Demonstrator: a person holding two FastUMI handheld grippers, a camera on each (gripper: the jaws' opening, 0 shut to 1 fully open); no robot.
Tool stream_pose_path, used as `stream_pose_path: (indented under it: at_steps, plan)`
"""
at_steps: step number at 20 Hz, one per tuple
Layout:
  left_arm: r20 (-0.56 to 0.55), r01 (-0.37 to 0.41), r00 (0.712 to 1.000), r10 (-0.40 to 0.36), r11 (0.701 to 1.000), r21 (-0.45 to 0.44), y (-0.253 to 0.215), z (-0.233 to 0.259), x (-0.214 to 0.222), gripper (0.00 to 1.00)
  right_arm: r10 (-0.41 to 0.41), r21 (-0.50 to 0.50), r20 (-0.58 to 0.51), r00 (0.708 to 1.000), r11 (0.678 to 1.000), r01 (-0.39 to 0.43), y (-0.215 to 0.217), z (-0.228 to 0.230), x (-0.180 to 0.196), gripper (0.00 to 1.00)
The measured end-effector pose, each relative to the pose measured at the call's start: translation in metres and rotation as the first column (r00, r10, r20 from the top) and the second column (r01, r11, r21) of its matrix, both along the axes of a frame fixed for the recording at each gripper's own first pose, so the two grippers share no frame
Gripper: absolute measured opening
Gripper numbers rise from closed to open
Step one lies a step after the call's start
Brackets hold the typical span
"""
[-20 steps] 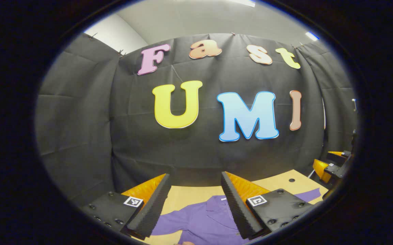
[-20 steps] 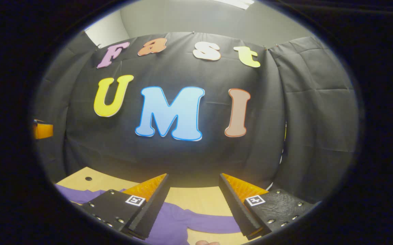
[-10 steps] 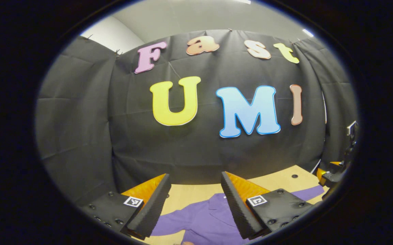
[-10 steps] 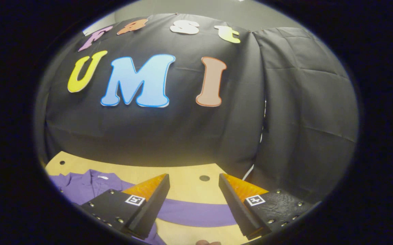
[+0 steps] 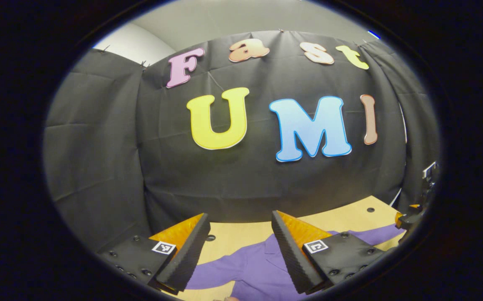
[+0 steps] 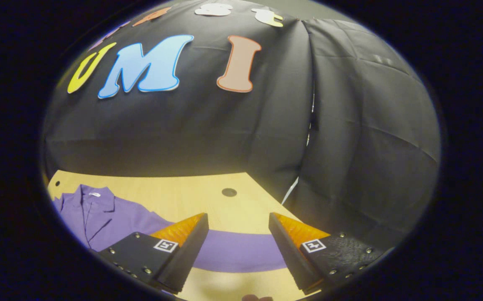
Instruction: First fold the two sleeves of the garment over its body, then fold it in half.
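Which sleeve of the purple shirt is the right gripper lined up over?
The sleeve stretched flat toward the table's right edge; it lies across the gap of the open right gripper. The other sleeve lies by the left gripper.

I see a pale wooden table (image 6: 174, 196) with small dark round holes (image 6: 229, 192) near its far edge, set against the black cloth wall. A purple garment (image 6: 99, 217) lies flat directly on it, collar toward the wall. One sleeve (image 6: 241, 253) stretches sideways across the bare wood.
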State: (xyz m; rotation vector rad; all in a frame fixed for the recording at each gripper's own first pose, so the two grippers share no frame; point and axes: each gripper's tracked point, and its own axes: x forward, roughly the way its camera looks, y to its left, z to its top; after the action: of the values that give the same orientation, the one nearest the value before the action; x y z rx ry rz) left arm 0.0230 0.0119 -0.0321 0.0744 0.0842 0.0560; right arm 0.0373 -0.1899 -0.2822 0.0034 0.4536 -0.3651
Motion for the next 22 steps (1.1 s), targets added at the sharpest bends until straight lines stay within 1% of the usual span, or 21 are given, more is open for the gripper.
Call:
stream_pose_path:
  at_steps: [4,8,14,18,20,22]
  plan:
    - [-0.011,-0.008,1.0,0.009,1.0,0.01,-0.001,-0.003,0.002,0.93,-0.026,0.039,-0.098,0.995,0.999,0.03,-0.012,-0.044,-0.003,0.92]
    - [-0.027,-0.017,0.999,0.018,1.0,0.014,0.001,-0.011,0.004,0.93,-0.055,0.087,-0.176,0.983,0.994,0.071,-0.018,-0.08,-0.008,0.92]
    - [-0.048,-0.024,0.999,0.025,0.999,0.022,0.001,-0.019,0.005,0.93,-0.078,0.098,-0.283,0.956,0.989,0.109,-0.034,-0.125,-0.017,0.92]
    - [-0.057,-0.026,0.998,0.028,0.999,0.028,0.001,-0.022,0.003,0.93,-0.097,0.121,-0.331,0.939,0.982,0.144,-0.036,-0.147,-0.024,0.92]
    - [-0.058,-0.027,0.998,0.029,0.999,0.032,0.002,-0.024,0.003,0.93,-0.092,0.142,-0.342,0.935,0.979,0.148,-0.034,-0.155,-0.026,0.92]
    - [-0.06,-0.027,0.998,0.029,0.999,0.032,0.0,-0.024,0.002,0.93,-0.083,0.167,-0.345,0.935,0.975,0.148,-0.03,-0.159,-0.028,0.95]
